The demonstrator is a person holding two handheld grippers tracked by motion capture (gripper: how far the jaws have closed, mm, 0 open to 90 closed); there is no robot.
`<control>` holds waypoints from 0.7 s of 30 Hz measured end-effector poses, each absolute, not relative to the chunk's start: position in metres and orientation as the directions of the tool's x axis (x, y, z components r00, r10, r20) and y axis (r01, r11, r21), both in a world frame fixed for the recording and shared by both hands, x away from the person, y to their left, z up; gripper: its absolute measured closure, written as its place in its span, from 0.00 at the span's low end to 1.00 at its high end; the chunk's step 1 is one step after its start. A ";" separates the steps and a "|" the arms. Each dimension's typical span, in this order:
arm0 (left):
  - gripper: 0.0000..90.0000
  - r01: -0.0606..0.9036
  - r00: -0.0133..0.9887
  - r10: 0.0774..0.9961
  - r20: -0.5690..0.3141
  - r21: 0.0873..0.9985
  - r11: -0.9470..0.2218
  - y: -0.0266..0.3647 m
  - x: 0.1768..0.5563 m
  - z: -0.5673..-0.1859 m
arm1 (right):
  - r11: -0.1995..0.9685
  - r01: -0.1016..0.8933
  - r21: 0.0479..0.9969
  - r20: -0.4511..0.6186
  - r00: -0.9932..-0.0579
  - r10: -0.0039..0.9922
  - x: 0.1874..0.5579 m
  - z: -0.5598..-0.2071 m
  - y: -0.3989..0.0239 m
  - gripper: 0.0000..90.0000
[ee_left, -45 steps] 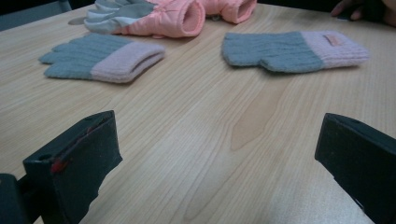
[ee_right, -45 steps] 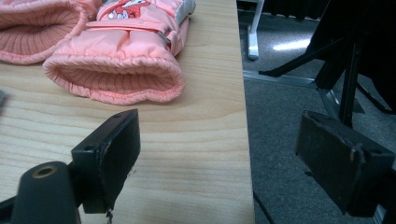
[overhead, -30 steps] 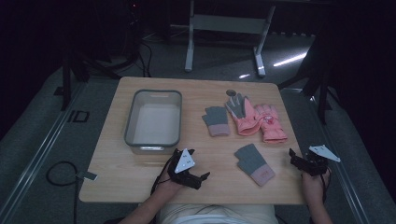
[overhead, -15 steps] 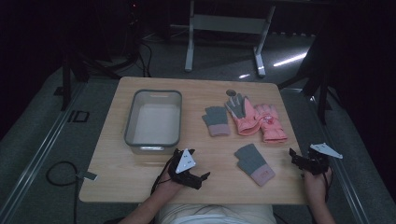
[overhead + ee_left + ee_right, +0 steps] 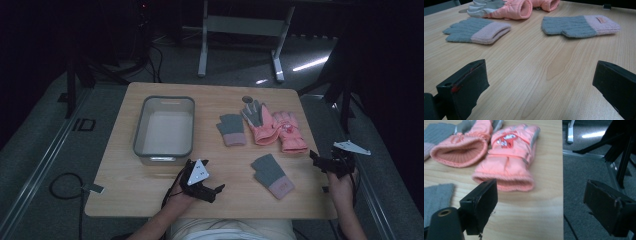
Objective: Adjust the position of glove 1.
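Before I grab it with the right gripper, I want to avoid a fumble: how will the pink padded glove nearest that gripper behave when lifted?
The pink padded glove looks puffy and quilted, so probably light and soft, squashing between the pads. It would likely droop from wherever it is pinched. Its ribbed cuff seems the least slippery place to grip.

Grey bin [image 5: 141,131], wooden table [image 5: 130,185], floor cable [image 5: 57,186]

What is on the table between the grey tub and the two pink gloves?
A grey knit glove with a pink cuff lies between the tub and the pink gloves, flat on the table, seen in the high view.
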State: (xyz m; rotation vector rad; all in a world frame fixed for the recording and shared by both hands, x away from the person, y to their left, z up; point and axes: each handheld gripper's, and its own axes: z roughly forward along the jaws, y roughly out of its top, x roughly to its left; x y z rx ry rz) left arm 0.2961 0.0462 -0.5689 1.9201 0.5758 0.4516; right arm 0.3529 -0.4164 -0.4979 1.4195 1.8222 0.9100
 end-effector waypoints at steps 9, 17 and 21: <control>0.00 0.191 0.814 0.578 0.052 0.916 -0.352 0.046 0.296 -0.569 | 0.156 0.491 0.857 -0.065 -0.196 0.978 0.367 -0.477 -0.392 0.17; 0.00 0.187 0.814 0.578 0.056 0.917 -0.352 0.046 0.296 -0.569 | 0.185 0.502 0.845 -0.030 -0.302 0.953 0.376 -0.467 -0.368 0.15; 0.00 0.188 0.816 0.576 0.055 0.917 -0.353 0.046 0.296 -0.569 | 0.185 0.518 0.835 0.004 -0.342 0.940 0.383 -0.459 -0.357 0.13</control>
